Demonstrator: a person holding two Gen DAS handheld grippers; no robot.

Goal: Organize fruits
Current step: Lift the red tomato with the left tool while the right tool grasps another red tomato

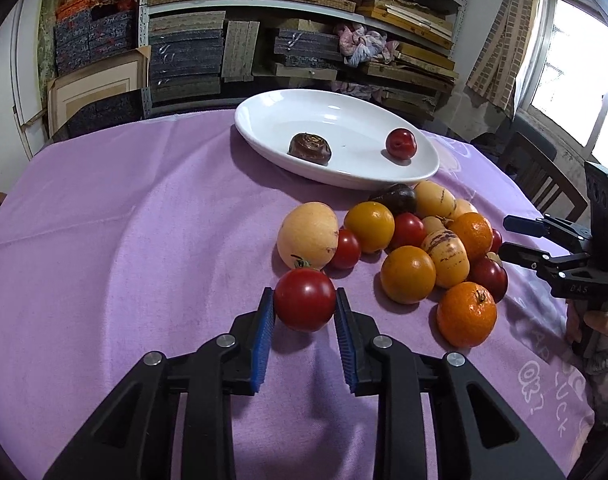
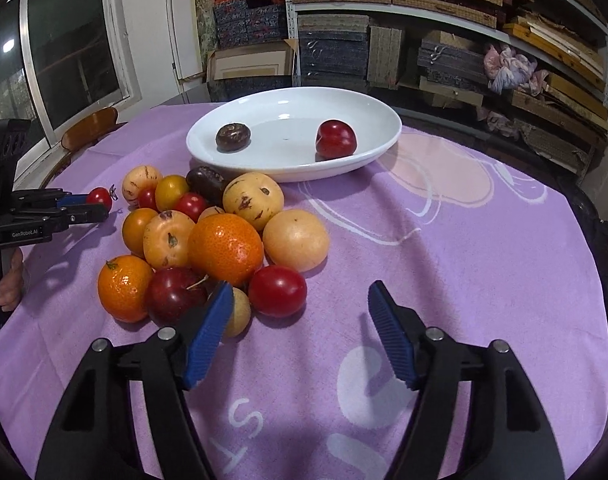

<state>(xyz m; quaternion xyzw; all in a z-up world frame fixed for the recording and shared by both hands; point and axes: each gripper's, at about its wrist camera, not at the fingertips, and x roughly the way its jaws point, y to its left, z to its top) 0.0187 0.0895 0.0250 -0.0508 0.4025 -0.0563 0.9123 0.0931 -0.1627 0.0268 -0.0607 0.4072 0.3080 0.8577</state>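
Observation:
My left gripper (image 1: pixel 304 306) is shut on a red tomato (image 1: pixel 304 300), low over the purple cloth; the tomato also shows in the right wrist view (image 2: pixel 99 196). A pile of fruits (image 1: pixel 416 248) lies to its right: oranges, tomatoes, plums, pale melons. The white plate (image 1: pixel 263 128) behind holds a dark brown fruit (image 1: pixel 310 148) and a red plum (image 1: pixel 401 143). My right gripper (image 2: pixel 299 308) is open and empty, just right of the pile (image 2: pixel 207 236), its left finger near a dark red plum (image 2: pixel 175 294). The plate (image 2: pixel 368 152) lies beyond.
A round table with a purple printed cloth (image 1: pixel 123 240) carries everything. Shelves of stacked boxes (image 1: pixel 263 20) stand behind it. A wooden chair (image 1: pixel 540 168) is at the right, a window (image 1: pixel 576 60) beyond it.

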